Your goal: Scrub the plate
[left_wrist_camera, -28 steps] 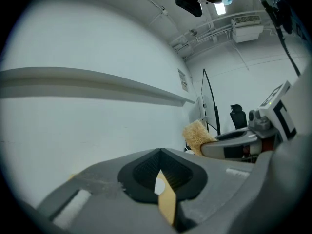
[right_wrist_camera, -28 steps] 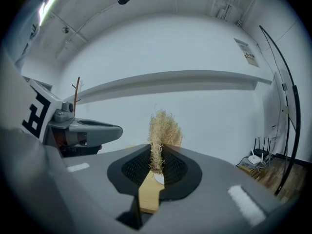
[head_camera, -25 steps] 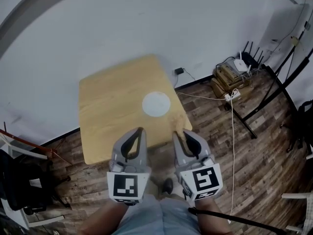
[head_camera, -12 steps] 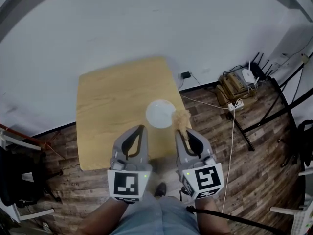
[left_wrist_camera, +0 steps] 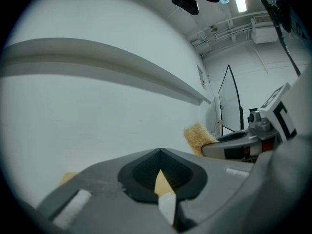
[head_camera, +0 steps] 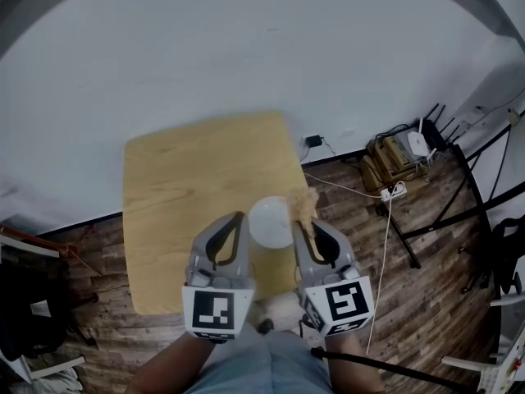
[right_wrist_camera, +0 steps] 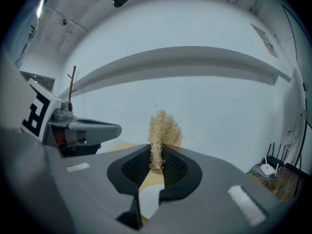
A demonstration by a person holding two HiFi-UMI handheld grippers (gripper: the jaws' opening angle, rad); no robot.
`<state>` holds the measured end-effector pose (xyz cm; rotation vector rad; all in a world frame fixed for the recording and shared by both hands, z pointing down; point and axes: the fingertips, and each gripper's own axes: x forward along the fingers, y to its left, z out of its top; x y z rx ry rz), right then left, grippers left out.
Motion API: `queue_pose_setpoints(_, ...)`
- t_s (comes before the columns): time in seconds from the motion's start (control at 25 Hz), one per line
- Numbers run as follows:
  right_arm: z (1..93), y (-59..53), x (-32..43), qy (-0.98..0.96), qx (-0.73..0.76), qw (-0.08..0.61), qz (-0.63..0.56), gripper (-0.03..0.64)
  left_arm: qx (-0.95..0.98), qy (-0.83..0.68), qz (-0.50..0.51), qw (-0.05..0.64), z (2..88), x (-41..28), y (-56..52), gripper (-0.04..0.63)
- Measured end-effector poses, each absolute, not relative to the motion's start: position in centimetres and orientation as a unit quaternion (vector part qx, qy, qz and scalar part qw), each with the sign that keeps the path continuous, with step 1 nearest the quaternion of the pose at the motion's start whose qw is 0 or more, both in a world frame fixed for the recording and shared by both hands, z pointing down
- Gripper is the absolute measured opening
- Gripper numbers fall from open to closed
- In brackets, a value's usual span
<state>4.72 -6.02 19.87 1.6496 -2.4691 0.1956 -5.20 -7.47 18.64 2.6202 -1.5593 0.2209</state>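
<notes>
A round white plate (head_camera: 269,220) lies on the light wooden table (head_camera: 189,179), near its front right corner. My right gripper (head_camera: 302,220) is shut on a tan fibrous scrubber (head_camera: 303,204), whose tuft sticks out past the fingertips over the plate's right edge. In the right gripper view the scrubber (right_wrist_camera: 163,129) is pinched between the jaws of the right gripper (right_wrist_camera: 158,155), with a bit of plate (right_wrist_camera: 148,202) below. My left gripper (head_camera: 236,218) is shut and holds nothing, at the plate's left edge. The left gripper (left_wrist_camera: 160,152) shows table wood and plate (left_wrist_camera: 167,206) through its gap.
A white wall rises behind the table. On the wooden floor at the right lie cardboard boxes with a router (head_camera: 398,156), a power strip (head_camera: 392,192) with cables, and black stand legs (head_camera: 459,208). A dark chair (head_camera: 25,306) stands at the left. My legs are below.
The table and plate have come nearer in the head view. Both grippers now reach the plate's edges, and the scrubber in the right gripper has come clearly into sight.
</notes>
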Motion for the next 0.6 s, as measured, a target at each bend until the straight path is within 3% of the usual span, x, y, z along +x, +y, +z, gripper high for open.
queue_pose_setpoints(0.6, 22.4, -10.2, 5.2, -0.829, 0.539, 0.113, 0.095, 0.044, 0.845, -0.519, 0.096, 0.079, 21.8, -5.2, -11.7, 0.021)
